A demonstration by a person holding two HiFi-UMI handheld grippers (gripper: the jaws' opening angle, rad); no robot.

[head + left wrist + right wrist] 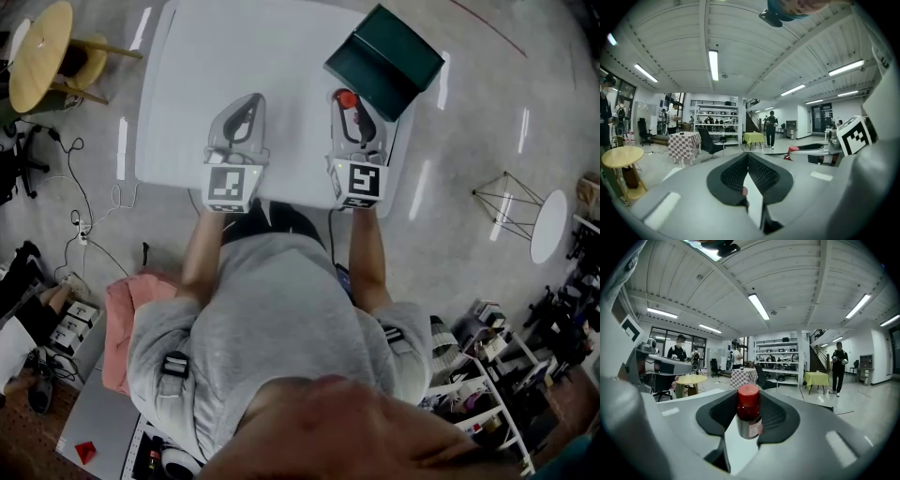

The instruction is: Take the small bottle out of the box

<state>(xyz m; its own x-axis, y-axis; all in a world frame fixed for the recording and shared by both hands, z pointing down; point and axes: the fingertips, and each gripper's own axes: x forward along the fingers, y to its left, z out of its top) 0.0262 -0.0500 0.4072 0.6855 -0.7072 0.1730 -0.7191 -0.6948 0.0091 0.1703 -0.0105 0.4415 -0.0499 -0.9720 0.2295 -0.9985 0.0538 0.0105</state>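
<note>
Right claw (751,404) clamps the bottle (749,420) near the pad tips, it seems; any slackening could drop it onto the table (216,66). Left claw (747,158) is closed, empty.

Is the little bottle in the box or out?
Out: the right hand-held gripper grips the small bottle, apart from the green box.

White table (206,66), round wooden stool (39,54), possibly pink cloth (117,319)
</note>
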